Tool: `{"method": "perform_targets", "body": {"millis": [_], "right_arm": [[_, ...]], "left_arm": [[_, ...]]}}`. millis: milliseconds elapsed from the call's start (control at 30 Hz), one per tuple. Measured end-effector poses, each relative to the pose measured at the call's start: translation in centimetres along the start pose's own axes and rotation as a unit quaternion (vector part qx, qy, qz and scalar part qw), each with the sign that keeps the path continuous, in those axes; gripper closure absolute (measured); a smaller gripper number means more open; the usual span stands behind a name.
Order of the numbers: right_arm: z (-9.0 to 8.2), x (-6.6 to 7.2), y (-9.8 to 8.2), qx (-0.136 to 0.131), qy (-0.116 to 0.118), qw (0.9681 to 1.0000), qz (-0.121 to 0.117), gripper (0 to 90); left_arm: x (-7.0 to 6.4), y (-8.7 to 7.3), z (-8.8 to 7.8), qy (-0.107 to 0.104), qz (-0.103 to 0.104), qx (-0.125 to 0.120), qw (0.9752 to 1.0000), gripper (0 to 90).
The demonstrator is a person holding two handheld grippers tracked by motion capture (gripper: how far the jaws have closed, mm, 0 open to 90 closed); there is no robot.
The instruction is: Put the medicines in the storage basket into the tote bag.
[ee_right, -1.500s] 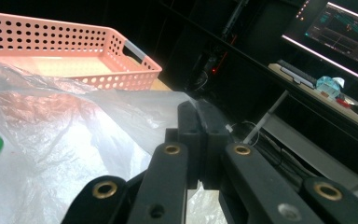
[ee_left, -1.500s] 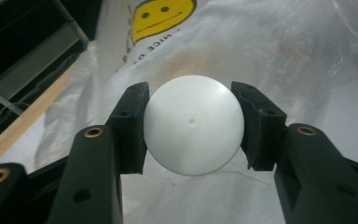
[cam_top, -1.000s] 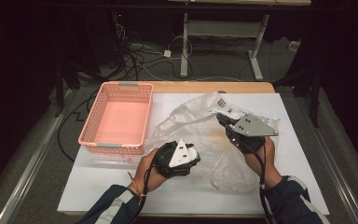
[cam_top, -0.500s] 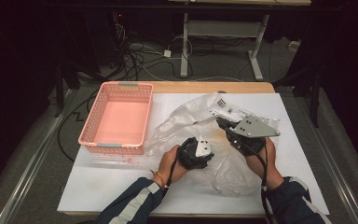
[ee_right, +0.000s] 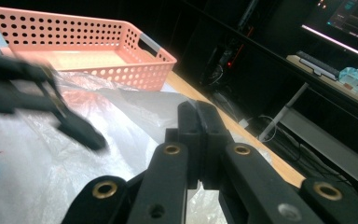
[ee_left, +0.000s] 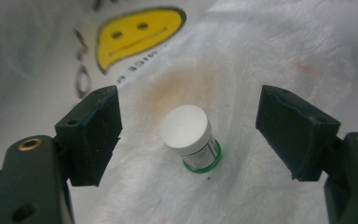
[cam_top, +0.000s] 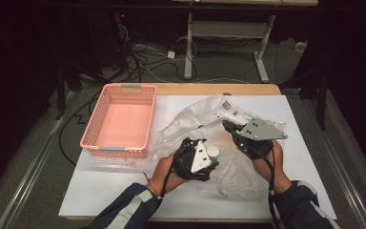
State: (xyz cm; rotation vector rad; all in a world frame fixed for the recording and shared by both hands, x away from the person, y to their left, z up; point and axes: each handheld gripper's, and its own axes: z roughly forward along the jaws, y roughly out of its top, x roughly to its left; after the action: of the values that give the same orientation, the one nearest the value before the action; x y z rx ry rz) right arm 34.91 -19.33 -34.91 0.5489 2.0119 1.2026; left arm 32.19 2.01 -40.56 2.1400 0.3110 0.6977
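Clear plastic, crumpled and thin, is lying as a bag [cam_top: 209, 143] across the middle of the white-covered table [cam_top: 100, 191] in the high view, just to the right of the pink perforated basket [cam_top: 120, 121]. The left hand-held gripper [cam_top: 205, 155] is hovering over the near edge of the bag, well to the right of the basket, and a small white-capped jar [cam_top: 213, 151] is showing right beside its grey plate. The right hand-held gripper [cam_top: 228, 126] is sitting farther right from the basket, its tip pinching a fold of the bag near a printed label [cam_top: 231, 109].

From the left gripper view, the left hand-held gripper [ee_left: 189, 133] is standing released, its jaws having just been opening, wide apart on either side of the jar [ee_left: 189, 135]. The jar, white-lidded with a green band at its base, is lying under the film of the bag [ee_left: 270, 46], touching neither jaw. A yellow smiley print [ee_left: 135, 32] is showing on the bag beyond it.

From the right gripper view, the right hand-held gripper [ee_right: 199, 135] is clenched, its jaws pressed together on a fold of the bag [ee_right: 135, 105]. The basket [ee_right: 84, 42] is sitting beyond the bag, and the left hand-held gripper [ee_right: 81, 133] is appearing blurred in front of the basket.
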Motion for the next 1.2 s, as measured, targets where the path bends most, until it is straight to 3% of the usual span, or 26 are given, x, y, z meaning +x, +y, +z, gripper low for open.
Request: {"method": "perform_targets", "body": {"millis": [67, 167, 300, 467, 567, 733, 900, 1033, 1167, 1200], "right_arm": [[0.0, -0.1, -0.1, 0.001, 0.001, 1.0000, 0.001, 90.0], [0.0, -0.1, -0.2, -0.005, 0.001, 1.0000, 0.003, 90.0], [0.2, 0.1, -0.2, 0.003, 0.006, 1.0000, -0.003, 90.0], [0.4, 0.1, -0.4, 0.011, 0.011, 0.9999, 0.000, 90.0], [0.5, 0.0, -0.5, 0.015, 0.009, 0.9998, 0.002, 90.0], [0.7, 0.0, -0.8, 0.021, 0.009, 0.9997, 0.001, 90.0], [0.7, -0.1, -0.9, 0.023, 0.008, 0.9997, 0.002, 90.0], [0.6, -0.1, -1.0, 0.024, 0.006, 0.9997, 0.001, 90.0], [0.7, -0.5, -1.3, 0.027, 0.003, 0.9996, 0.004, 90.0], [0.7, -0.7, -1.4, 0.030, 0.000, 0.9995, 0.005, 90.0]], "left_arm": [[0.2, 0.1, -1.9, 0.022, 0.012, -0.015, 0.9996, 21.3], [0.8, 0.2, -4.3, 0.047, 0.005, -0.036, 0.9982, 21.2], [1.3, -0.7, -7.1, 0.075, 0.005, -0.047, 0.9961, 21.2], [2.2, -3.4, -9.0, 0.098, -0.026, -0.021, 0.9946, 19.5], [2.5, -5.3, -9.7, 0.118, -0.027, 0.015, 0.9925, 18.7], [3.0, -7.9, -10.4, 0.114, -0.059, 0.048, 0.9906, 17.4], [3.5, -9.1, -9.2, 0.101, -0.089, 0.084, 0.9873, 16.8], [3.8, -9.7, -8.0, 0.094, -0.094, 0.099, 0.9861, 18.6], [4.3, -10.2, -7.6, 0.077, -0.103, 0.101, 0.9865, 38.2], [4.3, -10.2, -7.6, 0.073, -0.104, 0.101, 0.9868, 56.8]]}}
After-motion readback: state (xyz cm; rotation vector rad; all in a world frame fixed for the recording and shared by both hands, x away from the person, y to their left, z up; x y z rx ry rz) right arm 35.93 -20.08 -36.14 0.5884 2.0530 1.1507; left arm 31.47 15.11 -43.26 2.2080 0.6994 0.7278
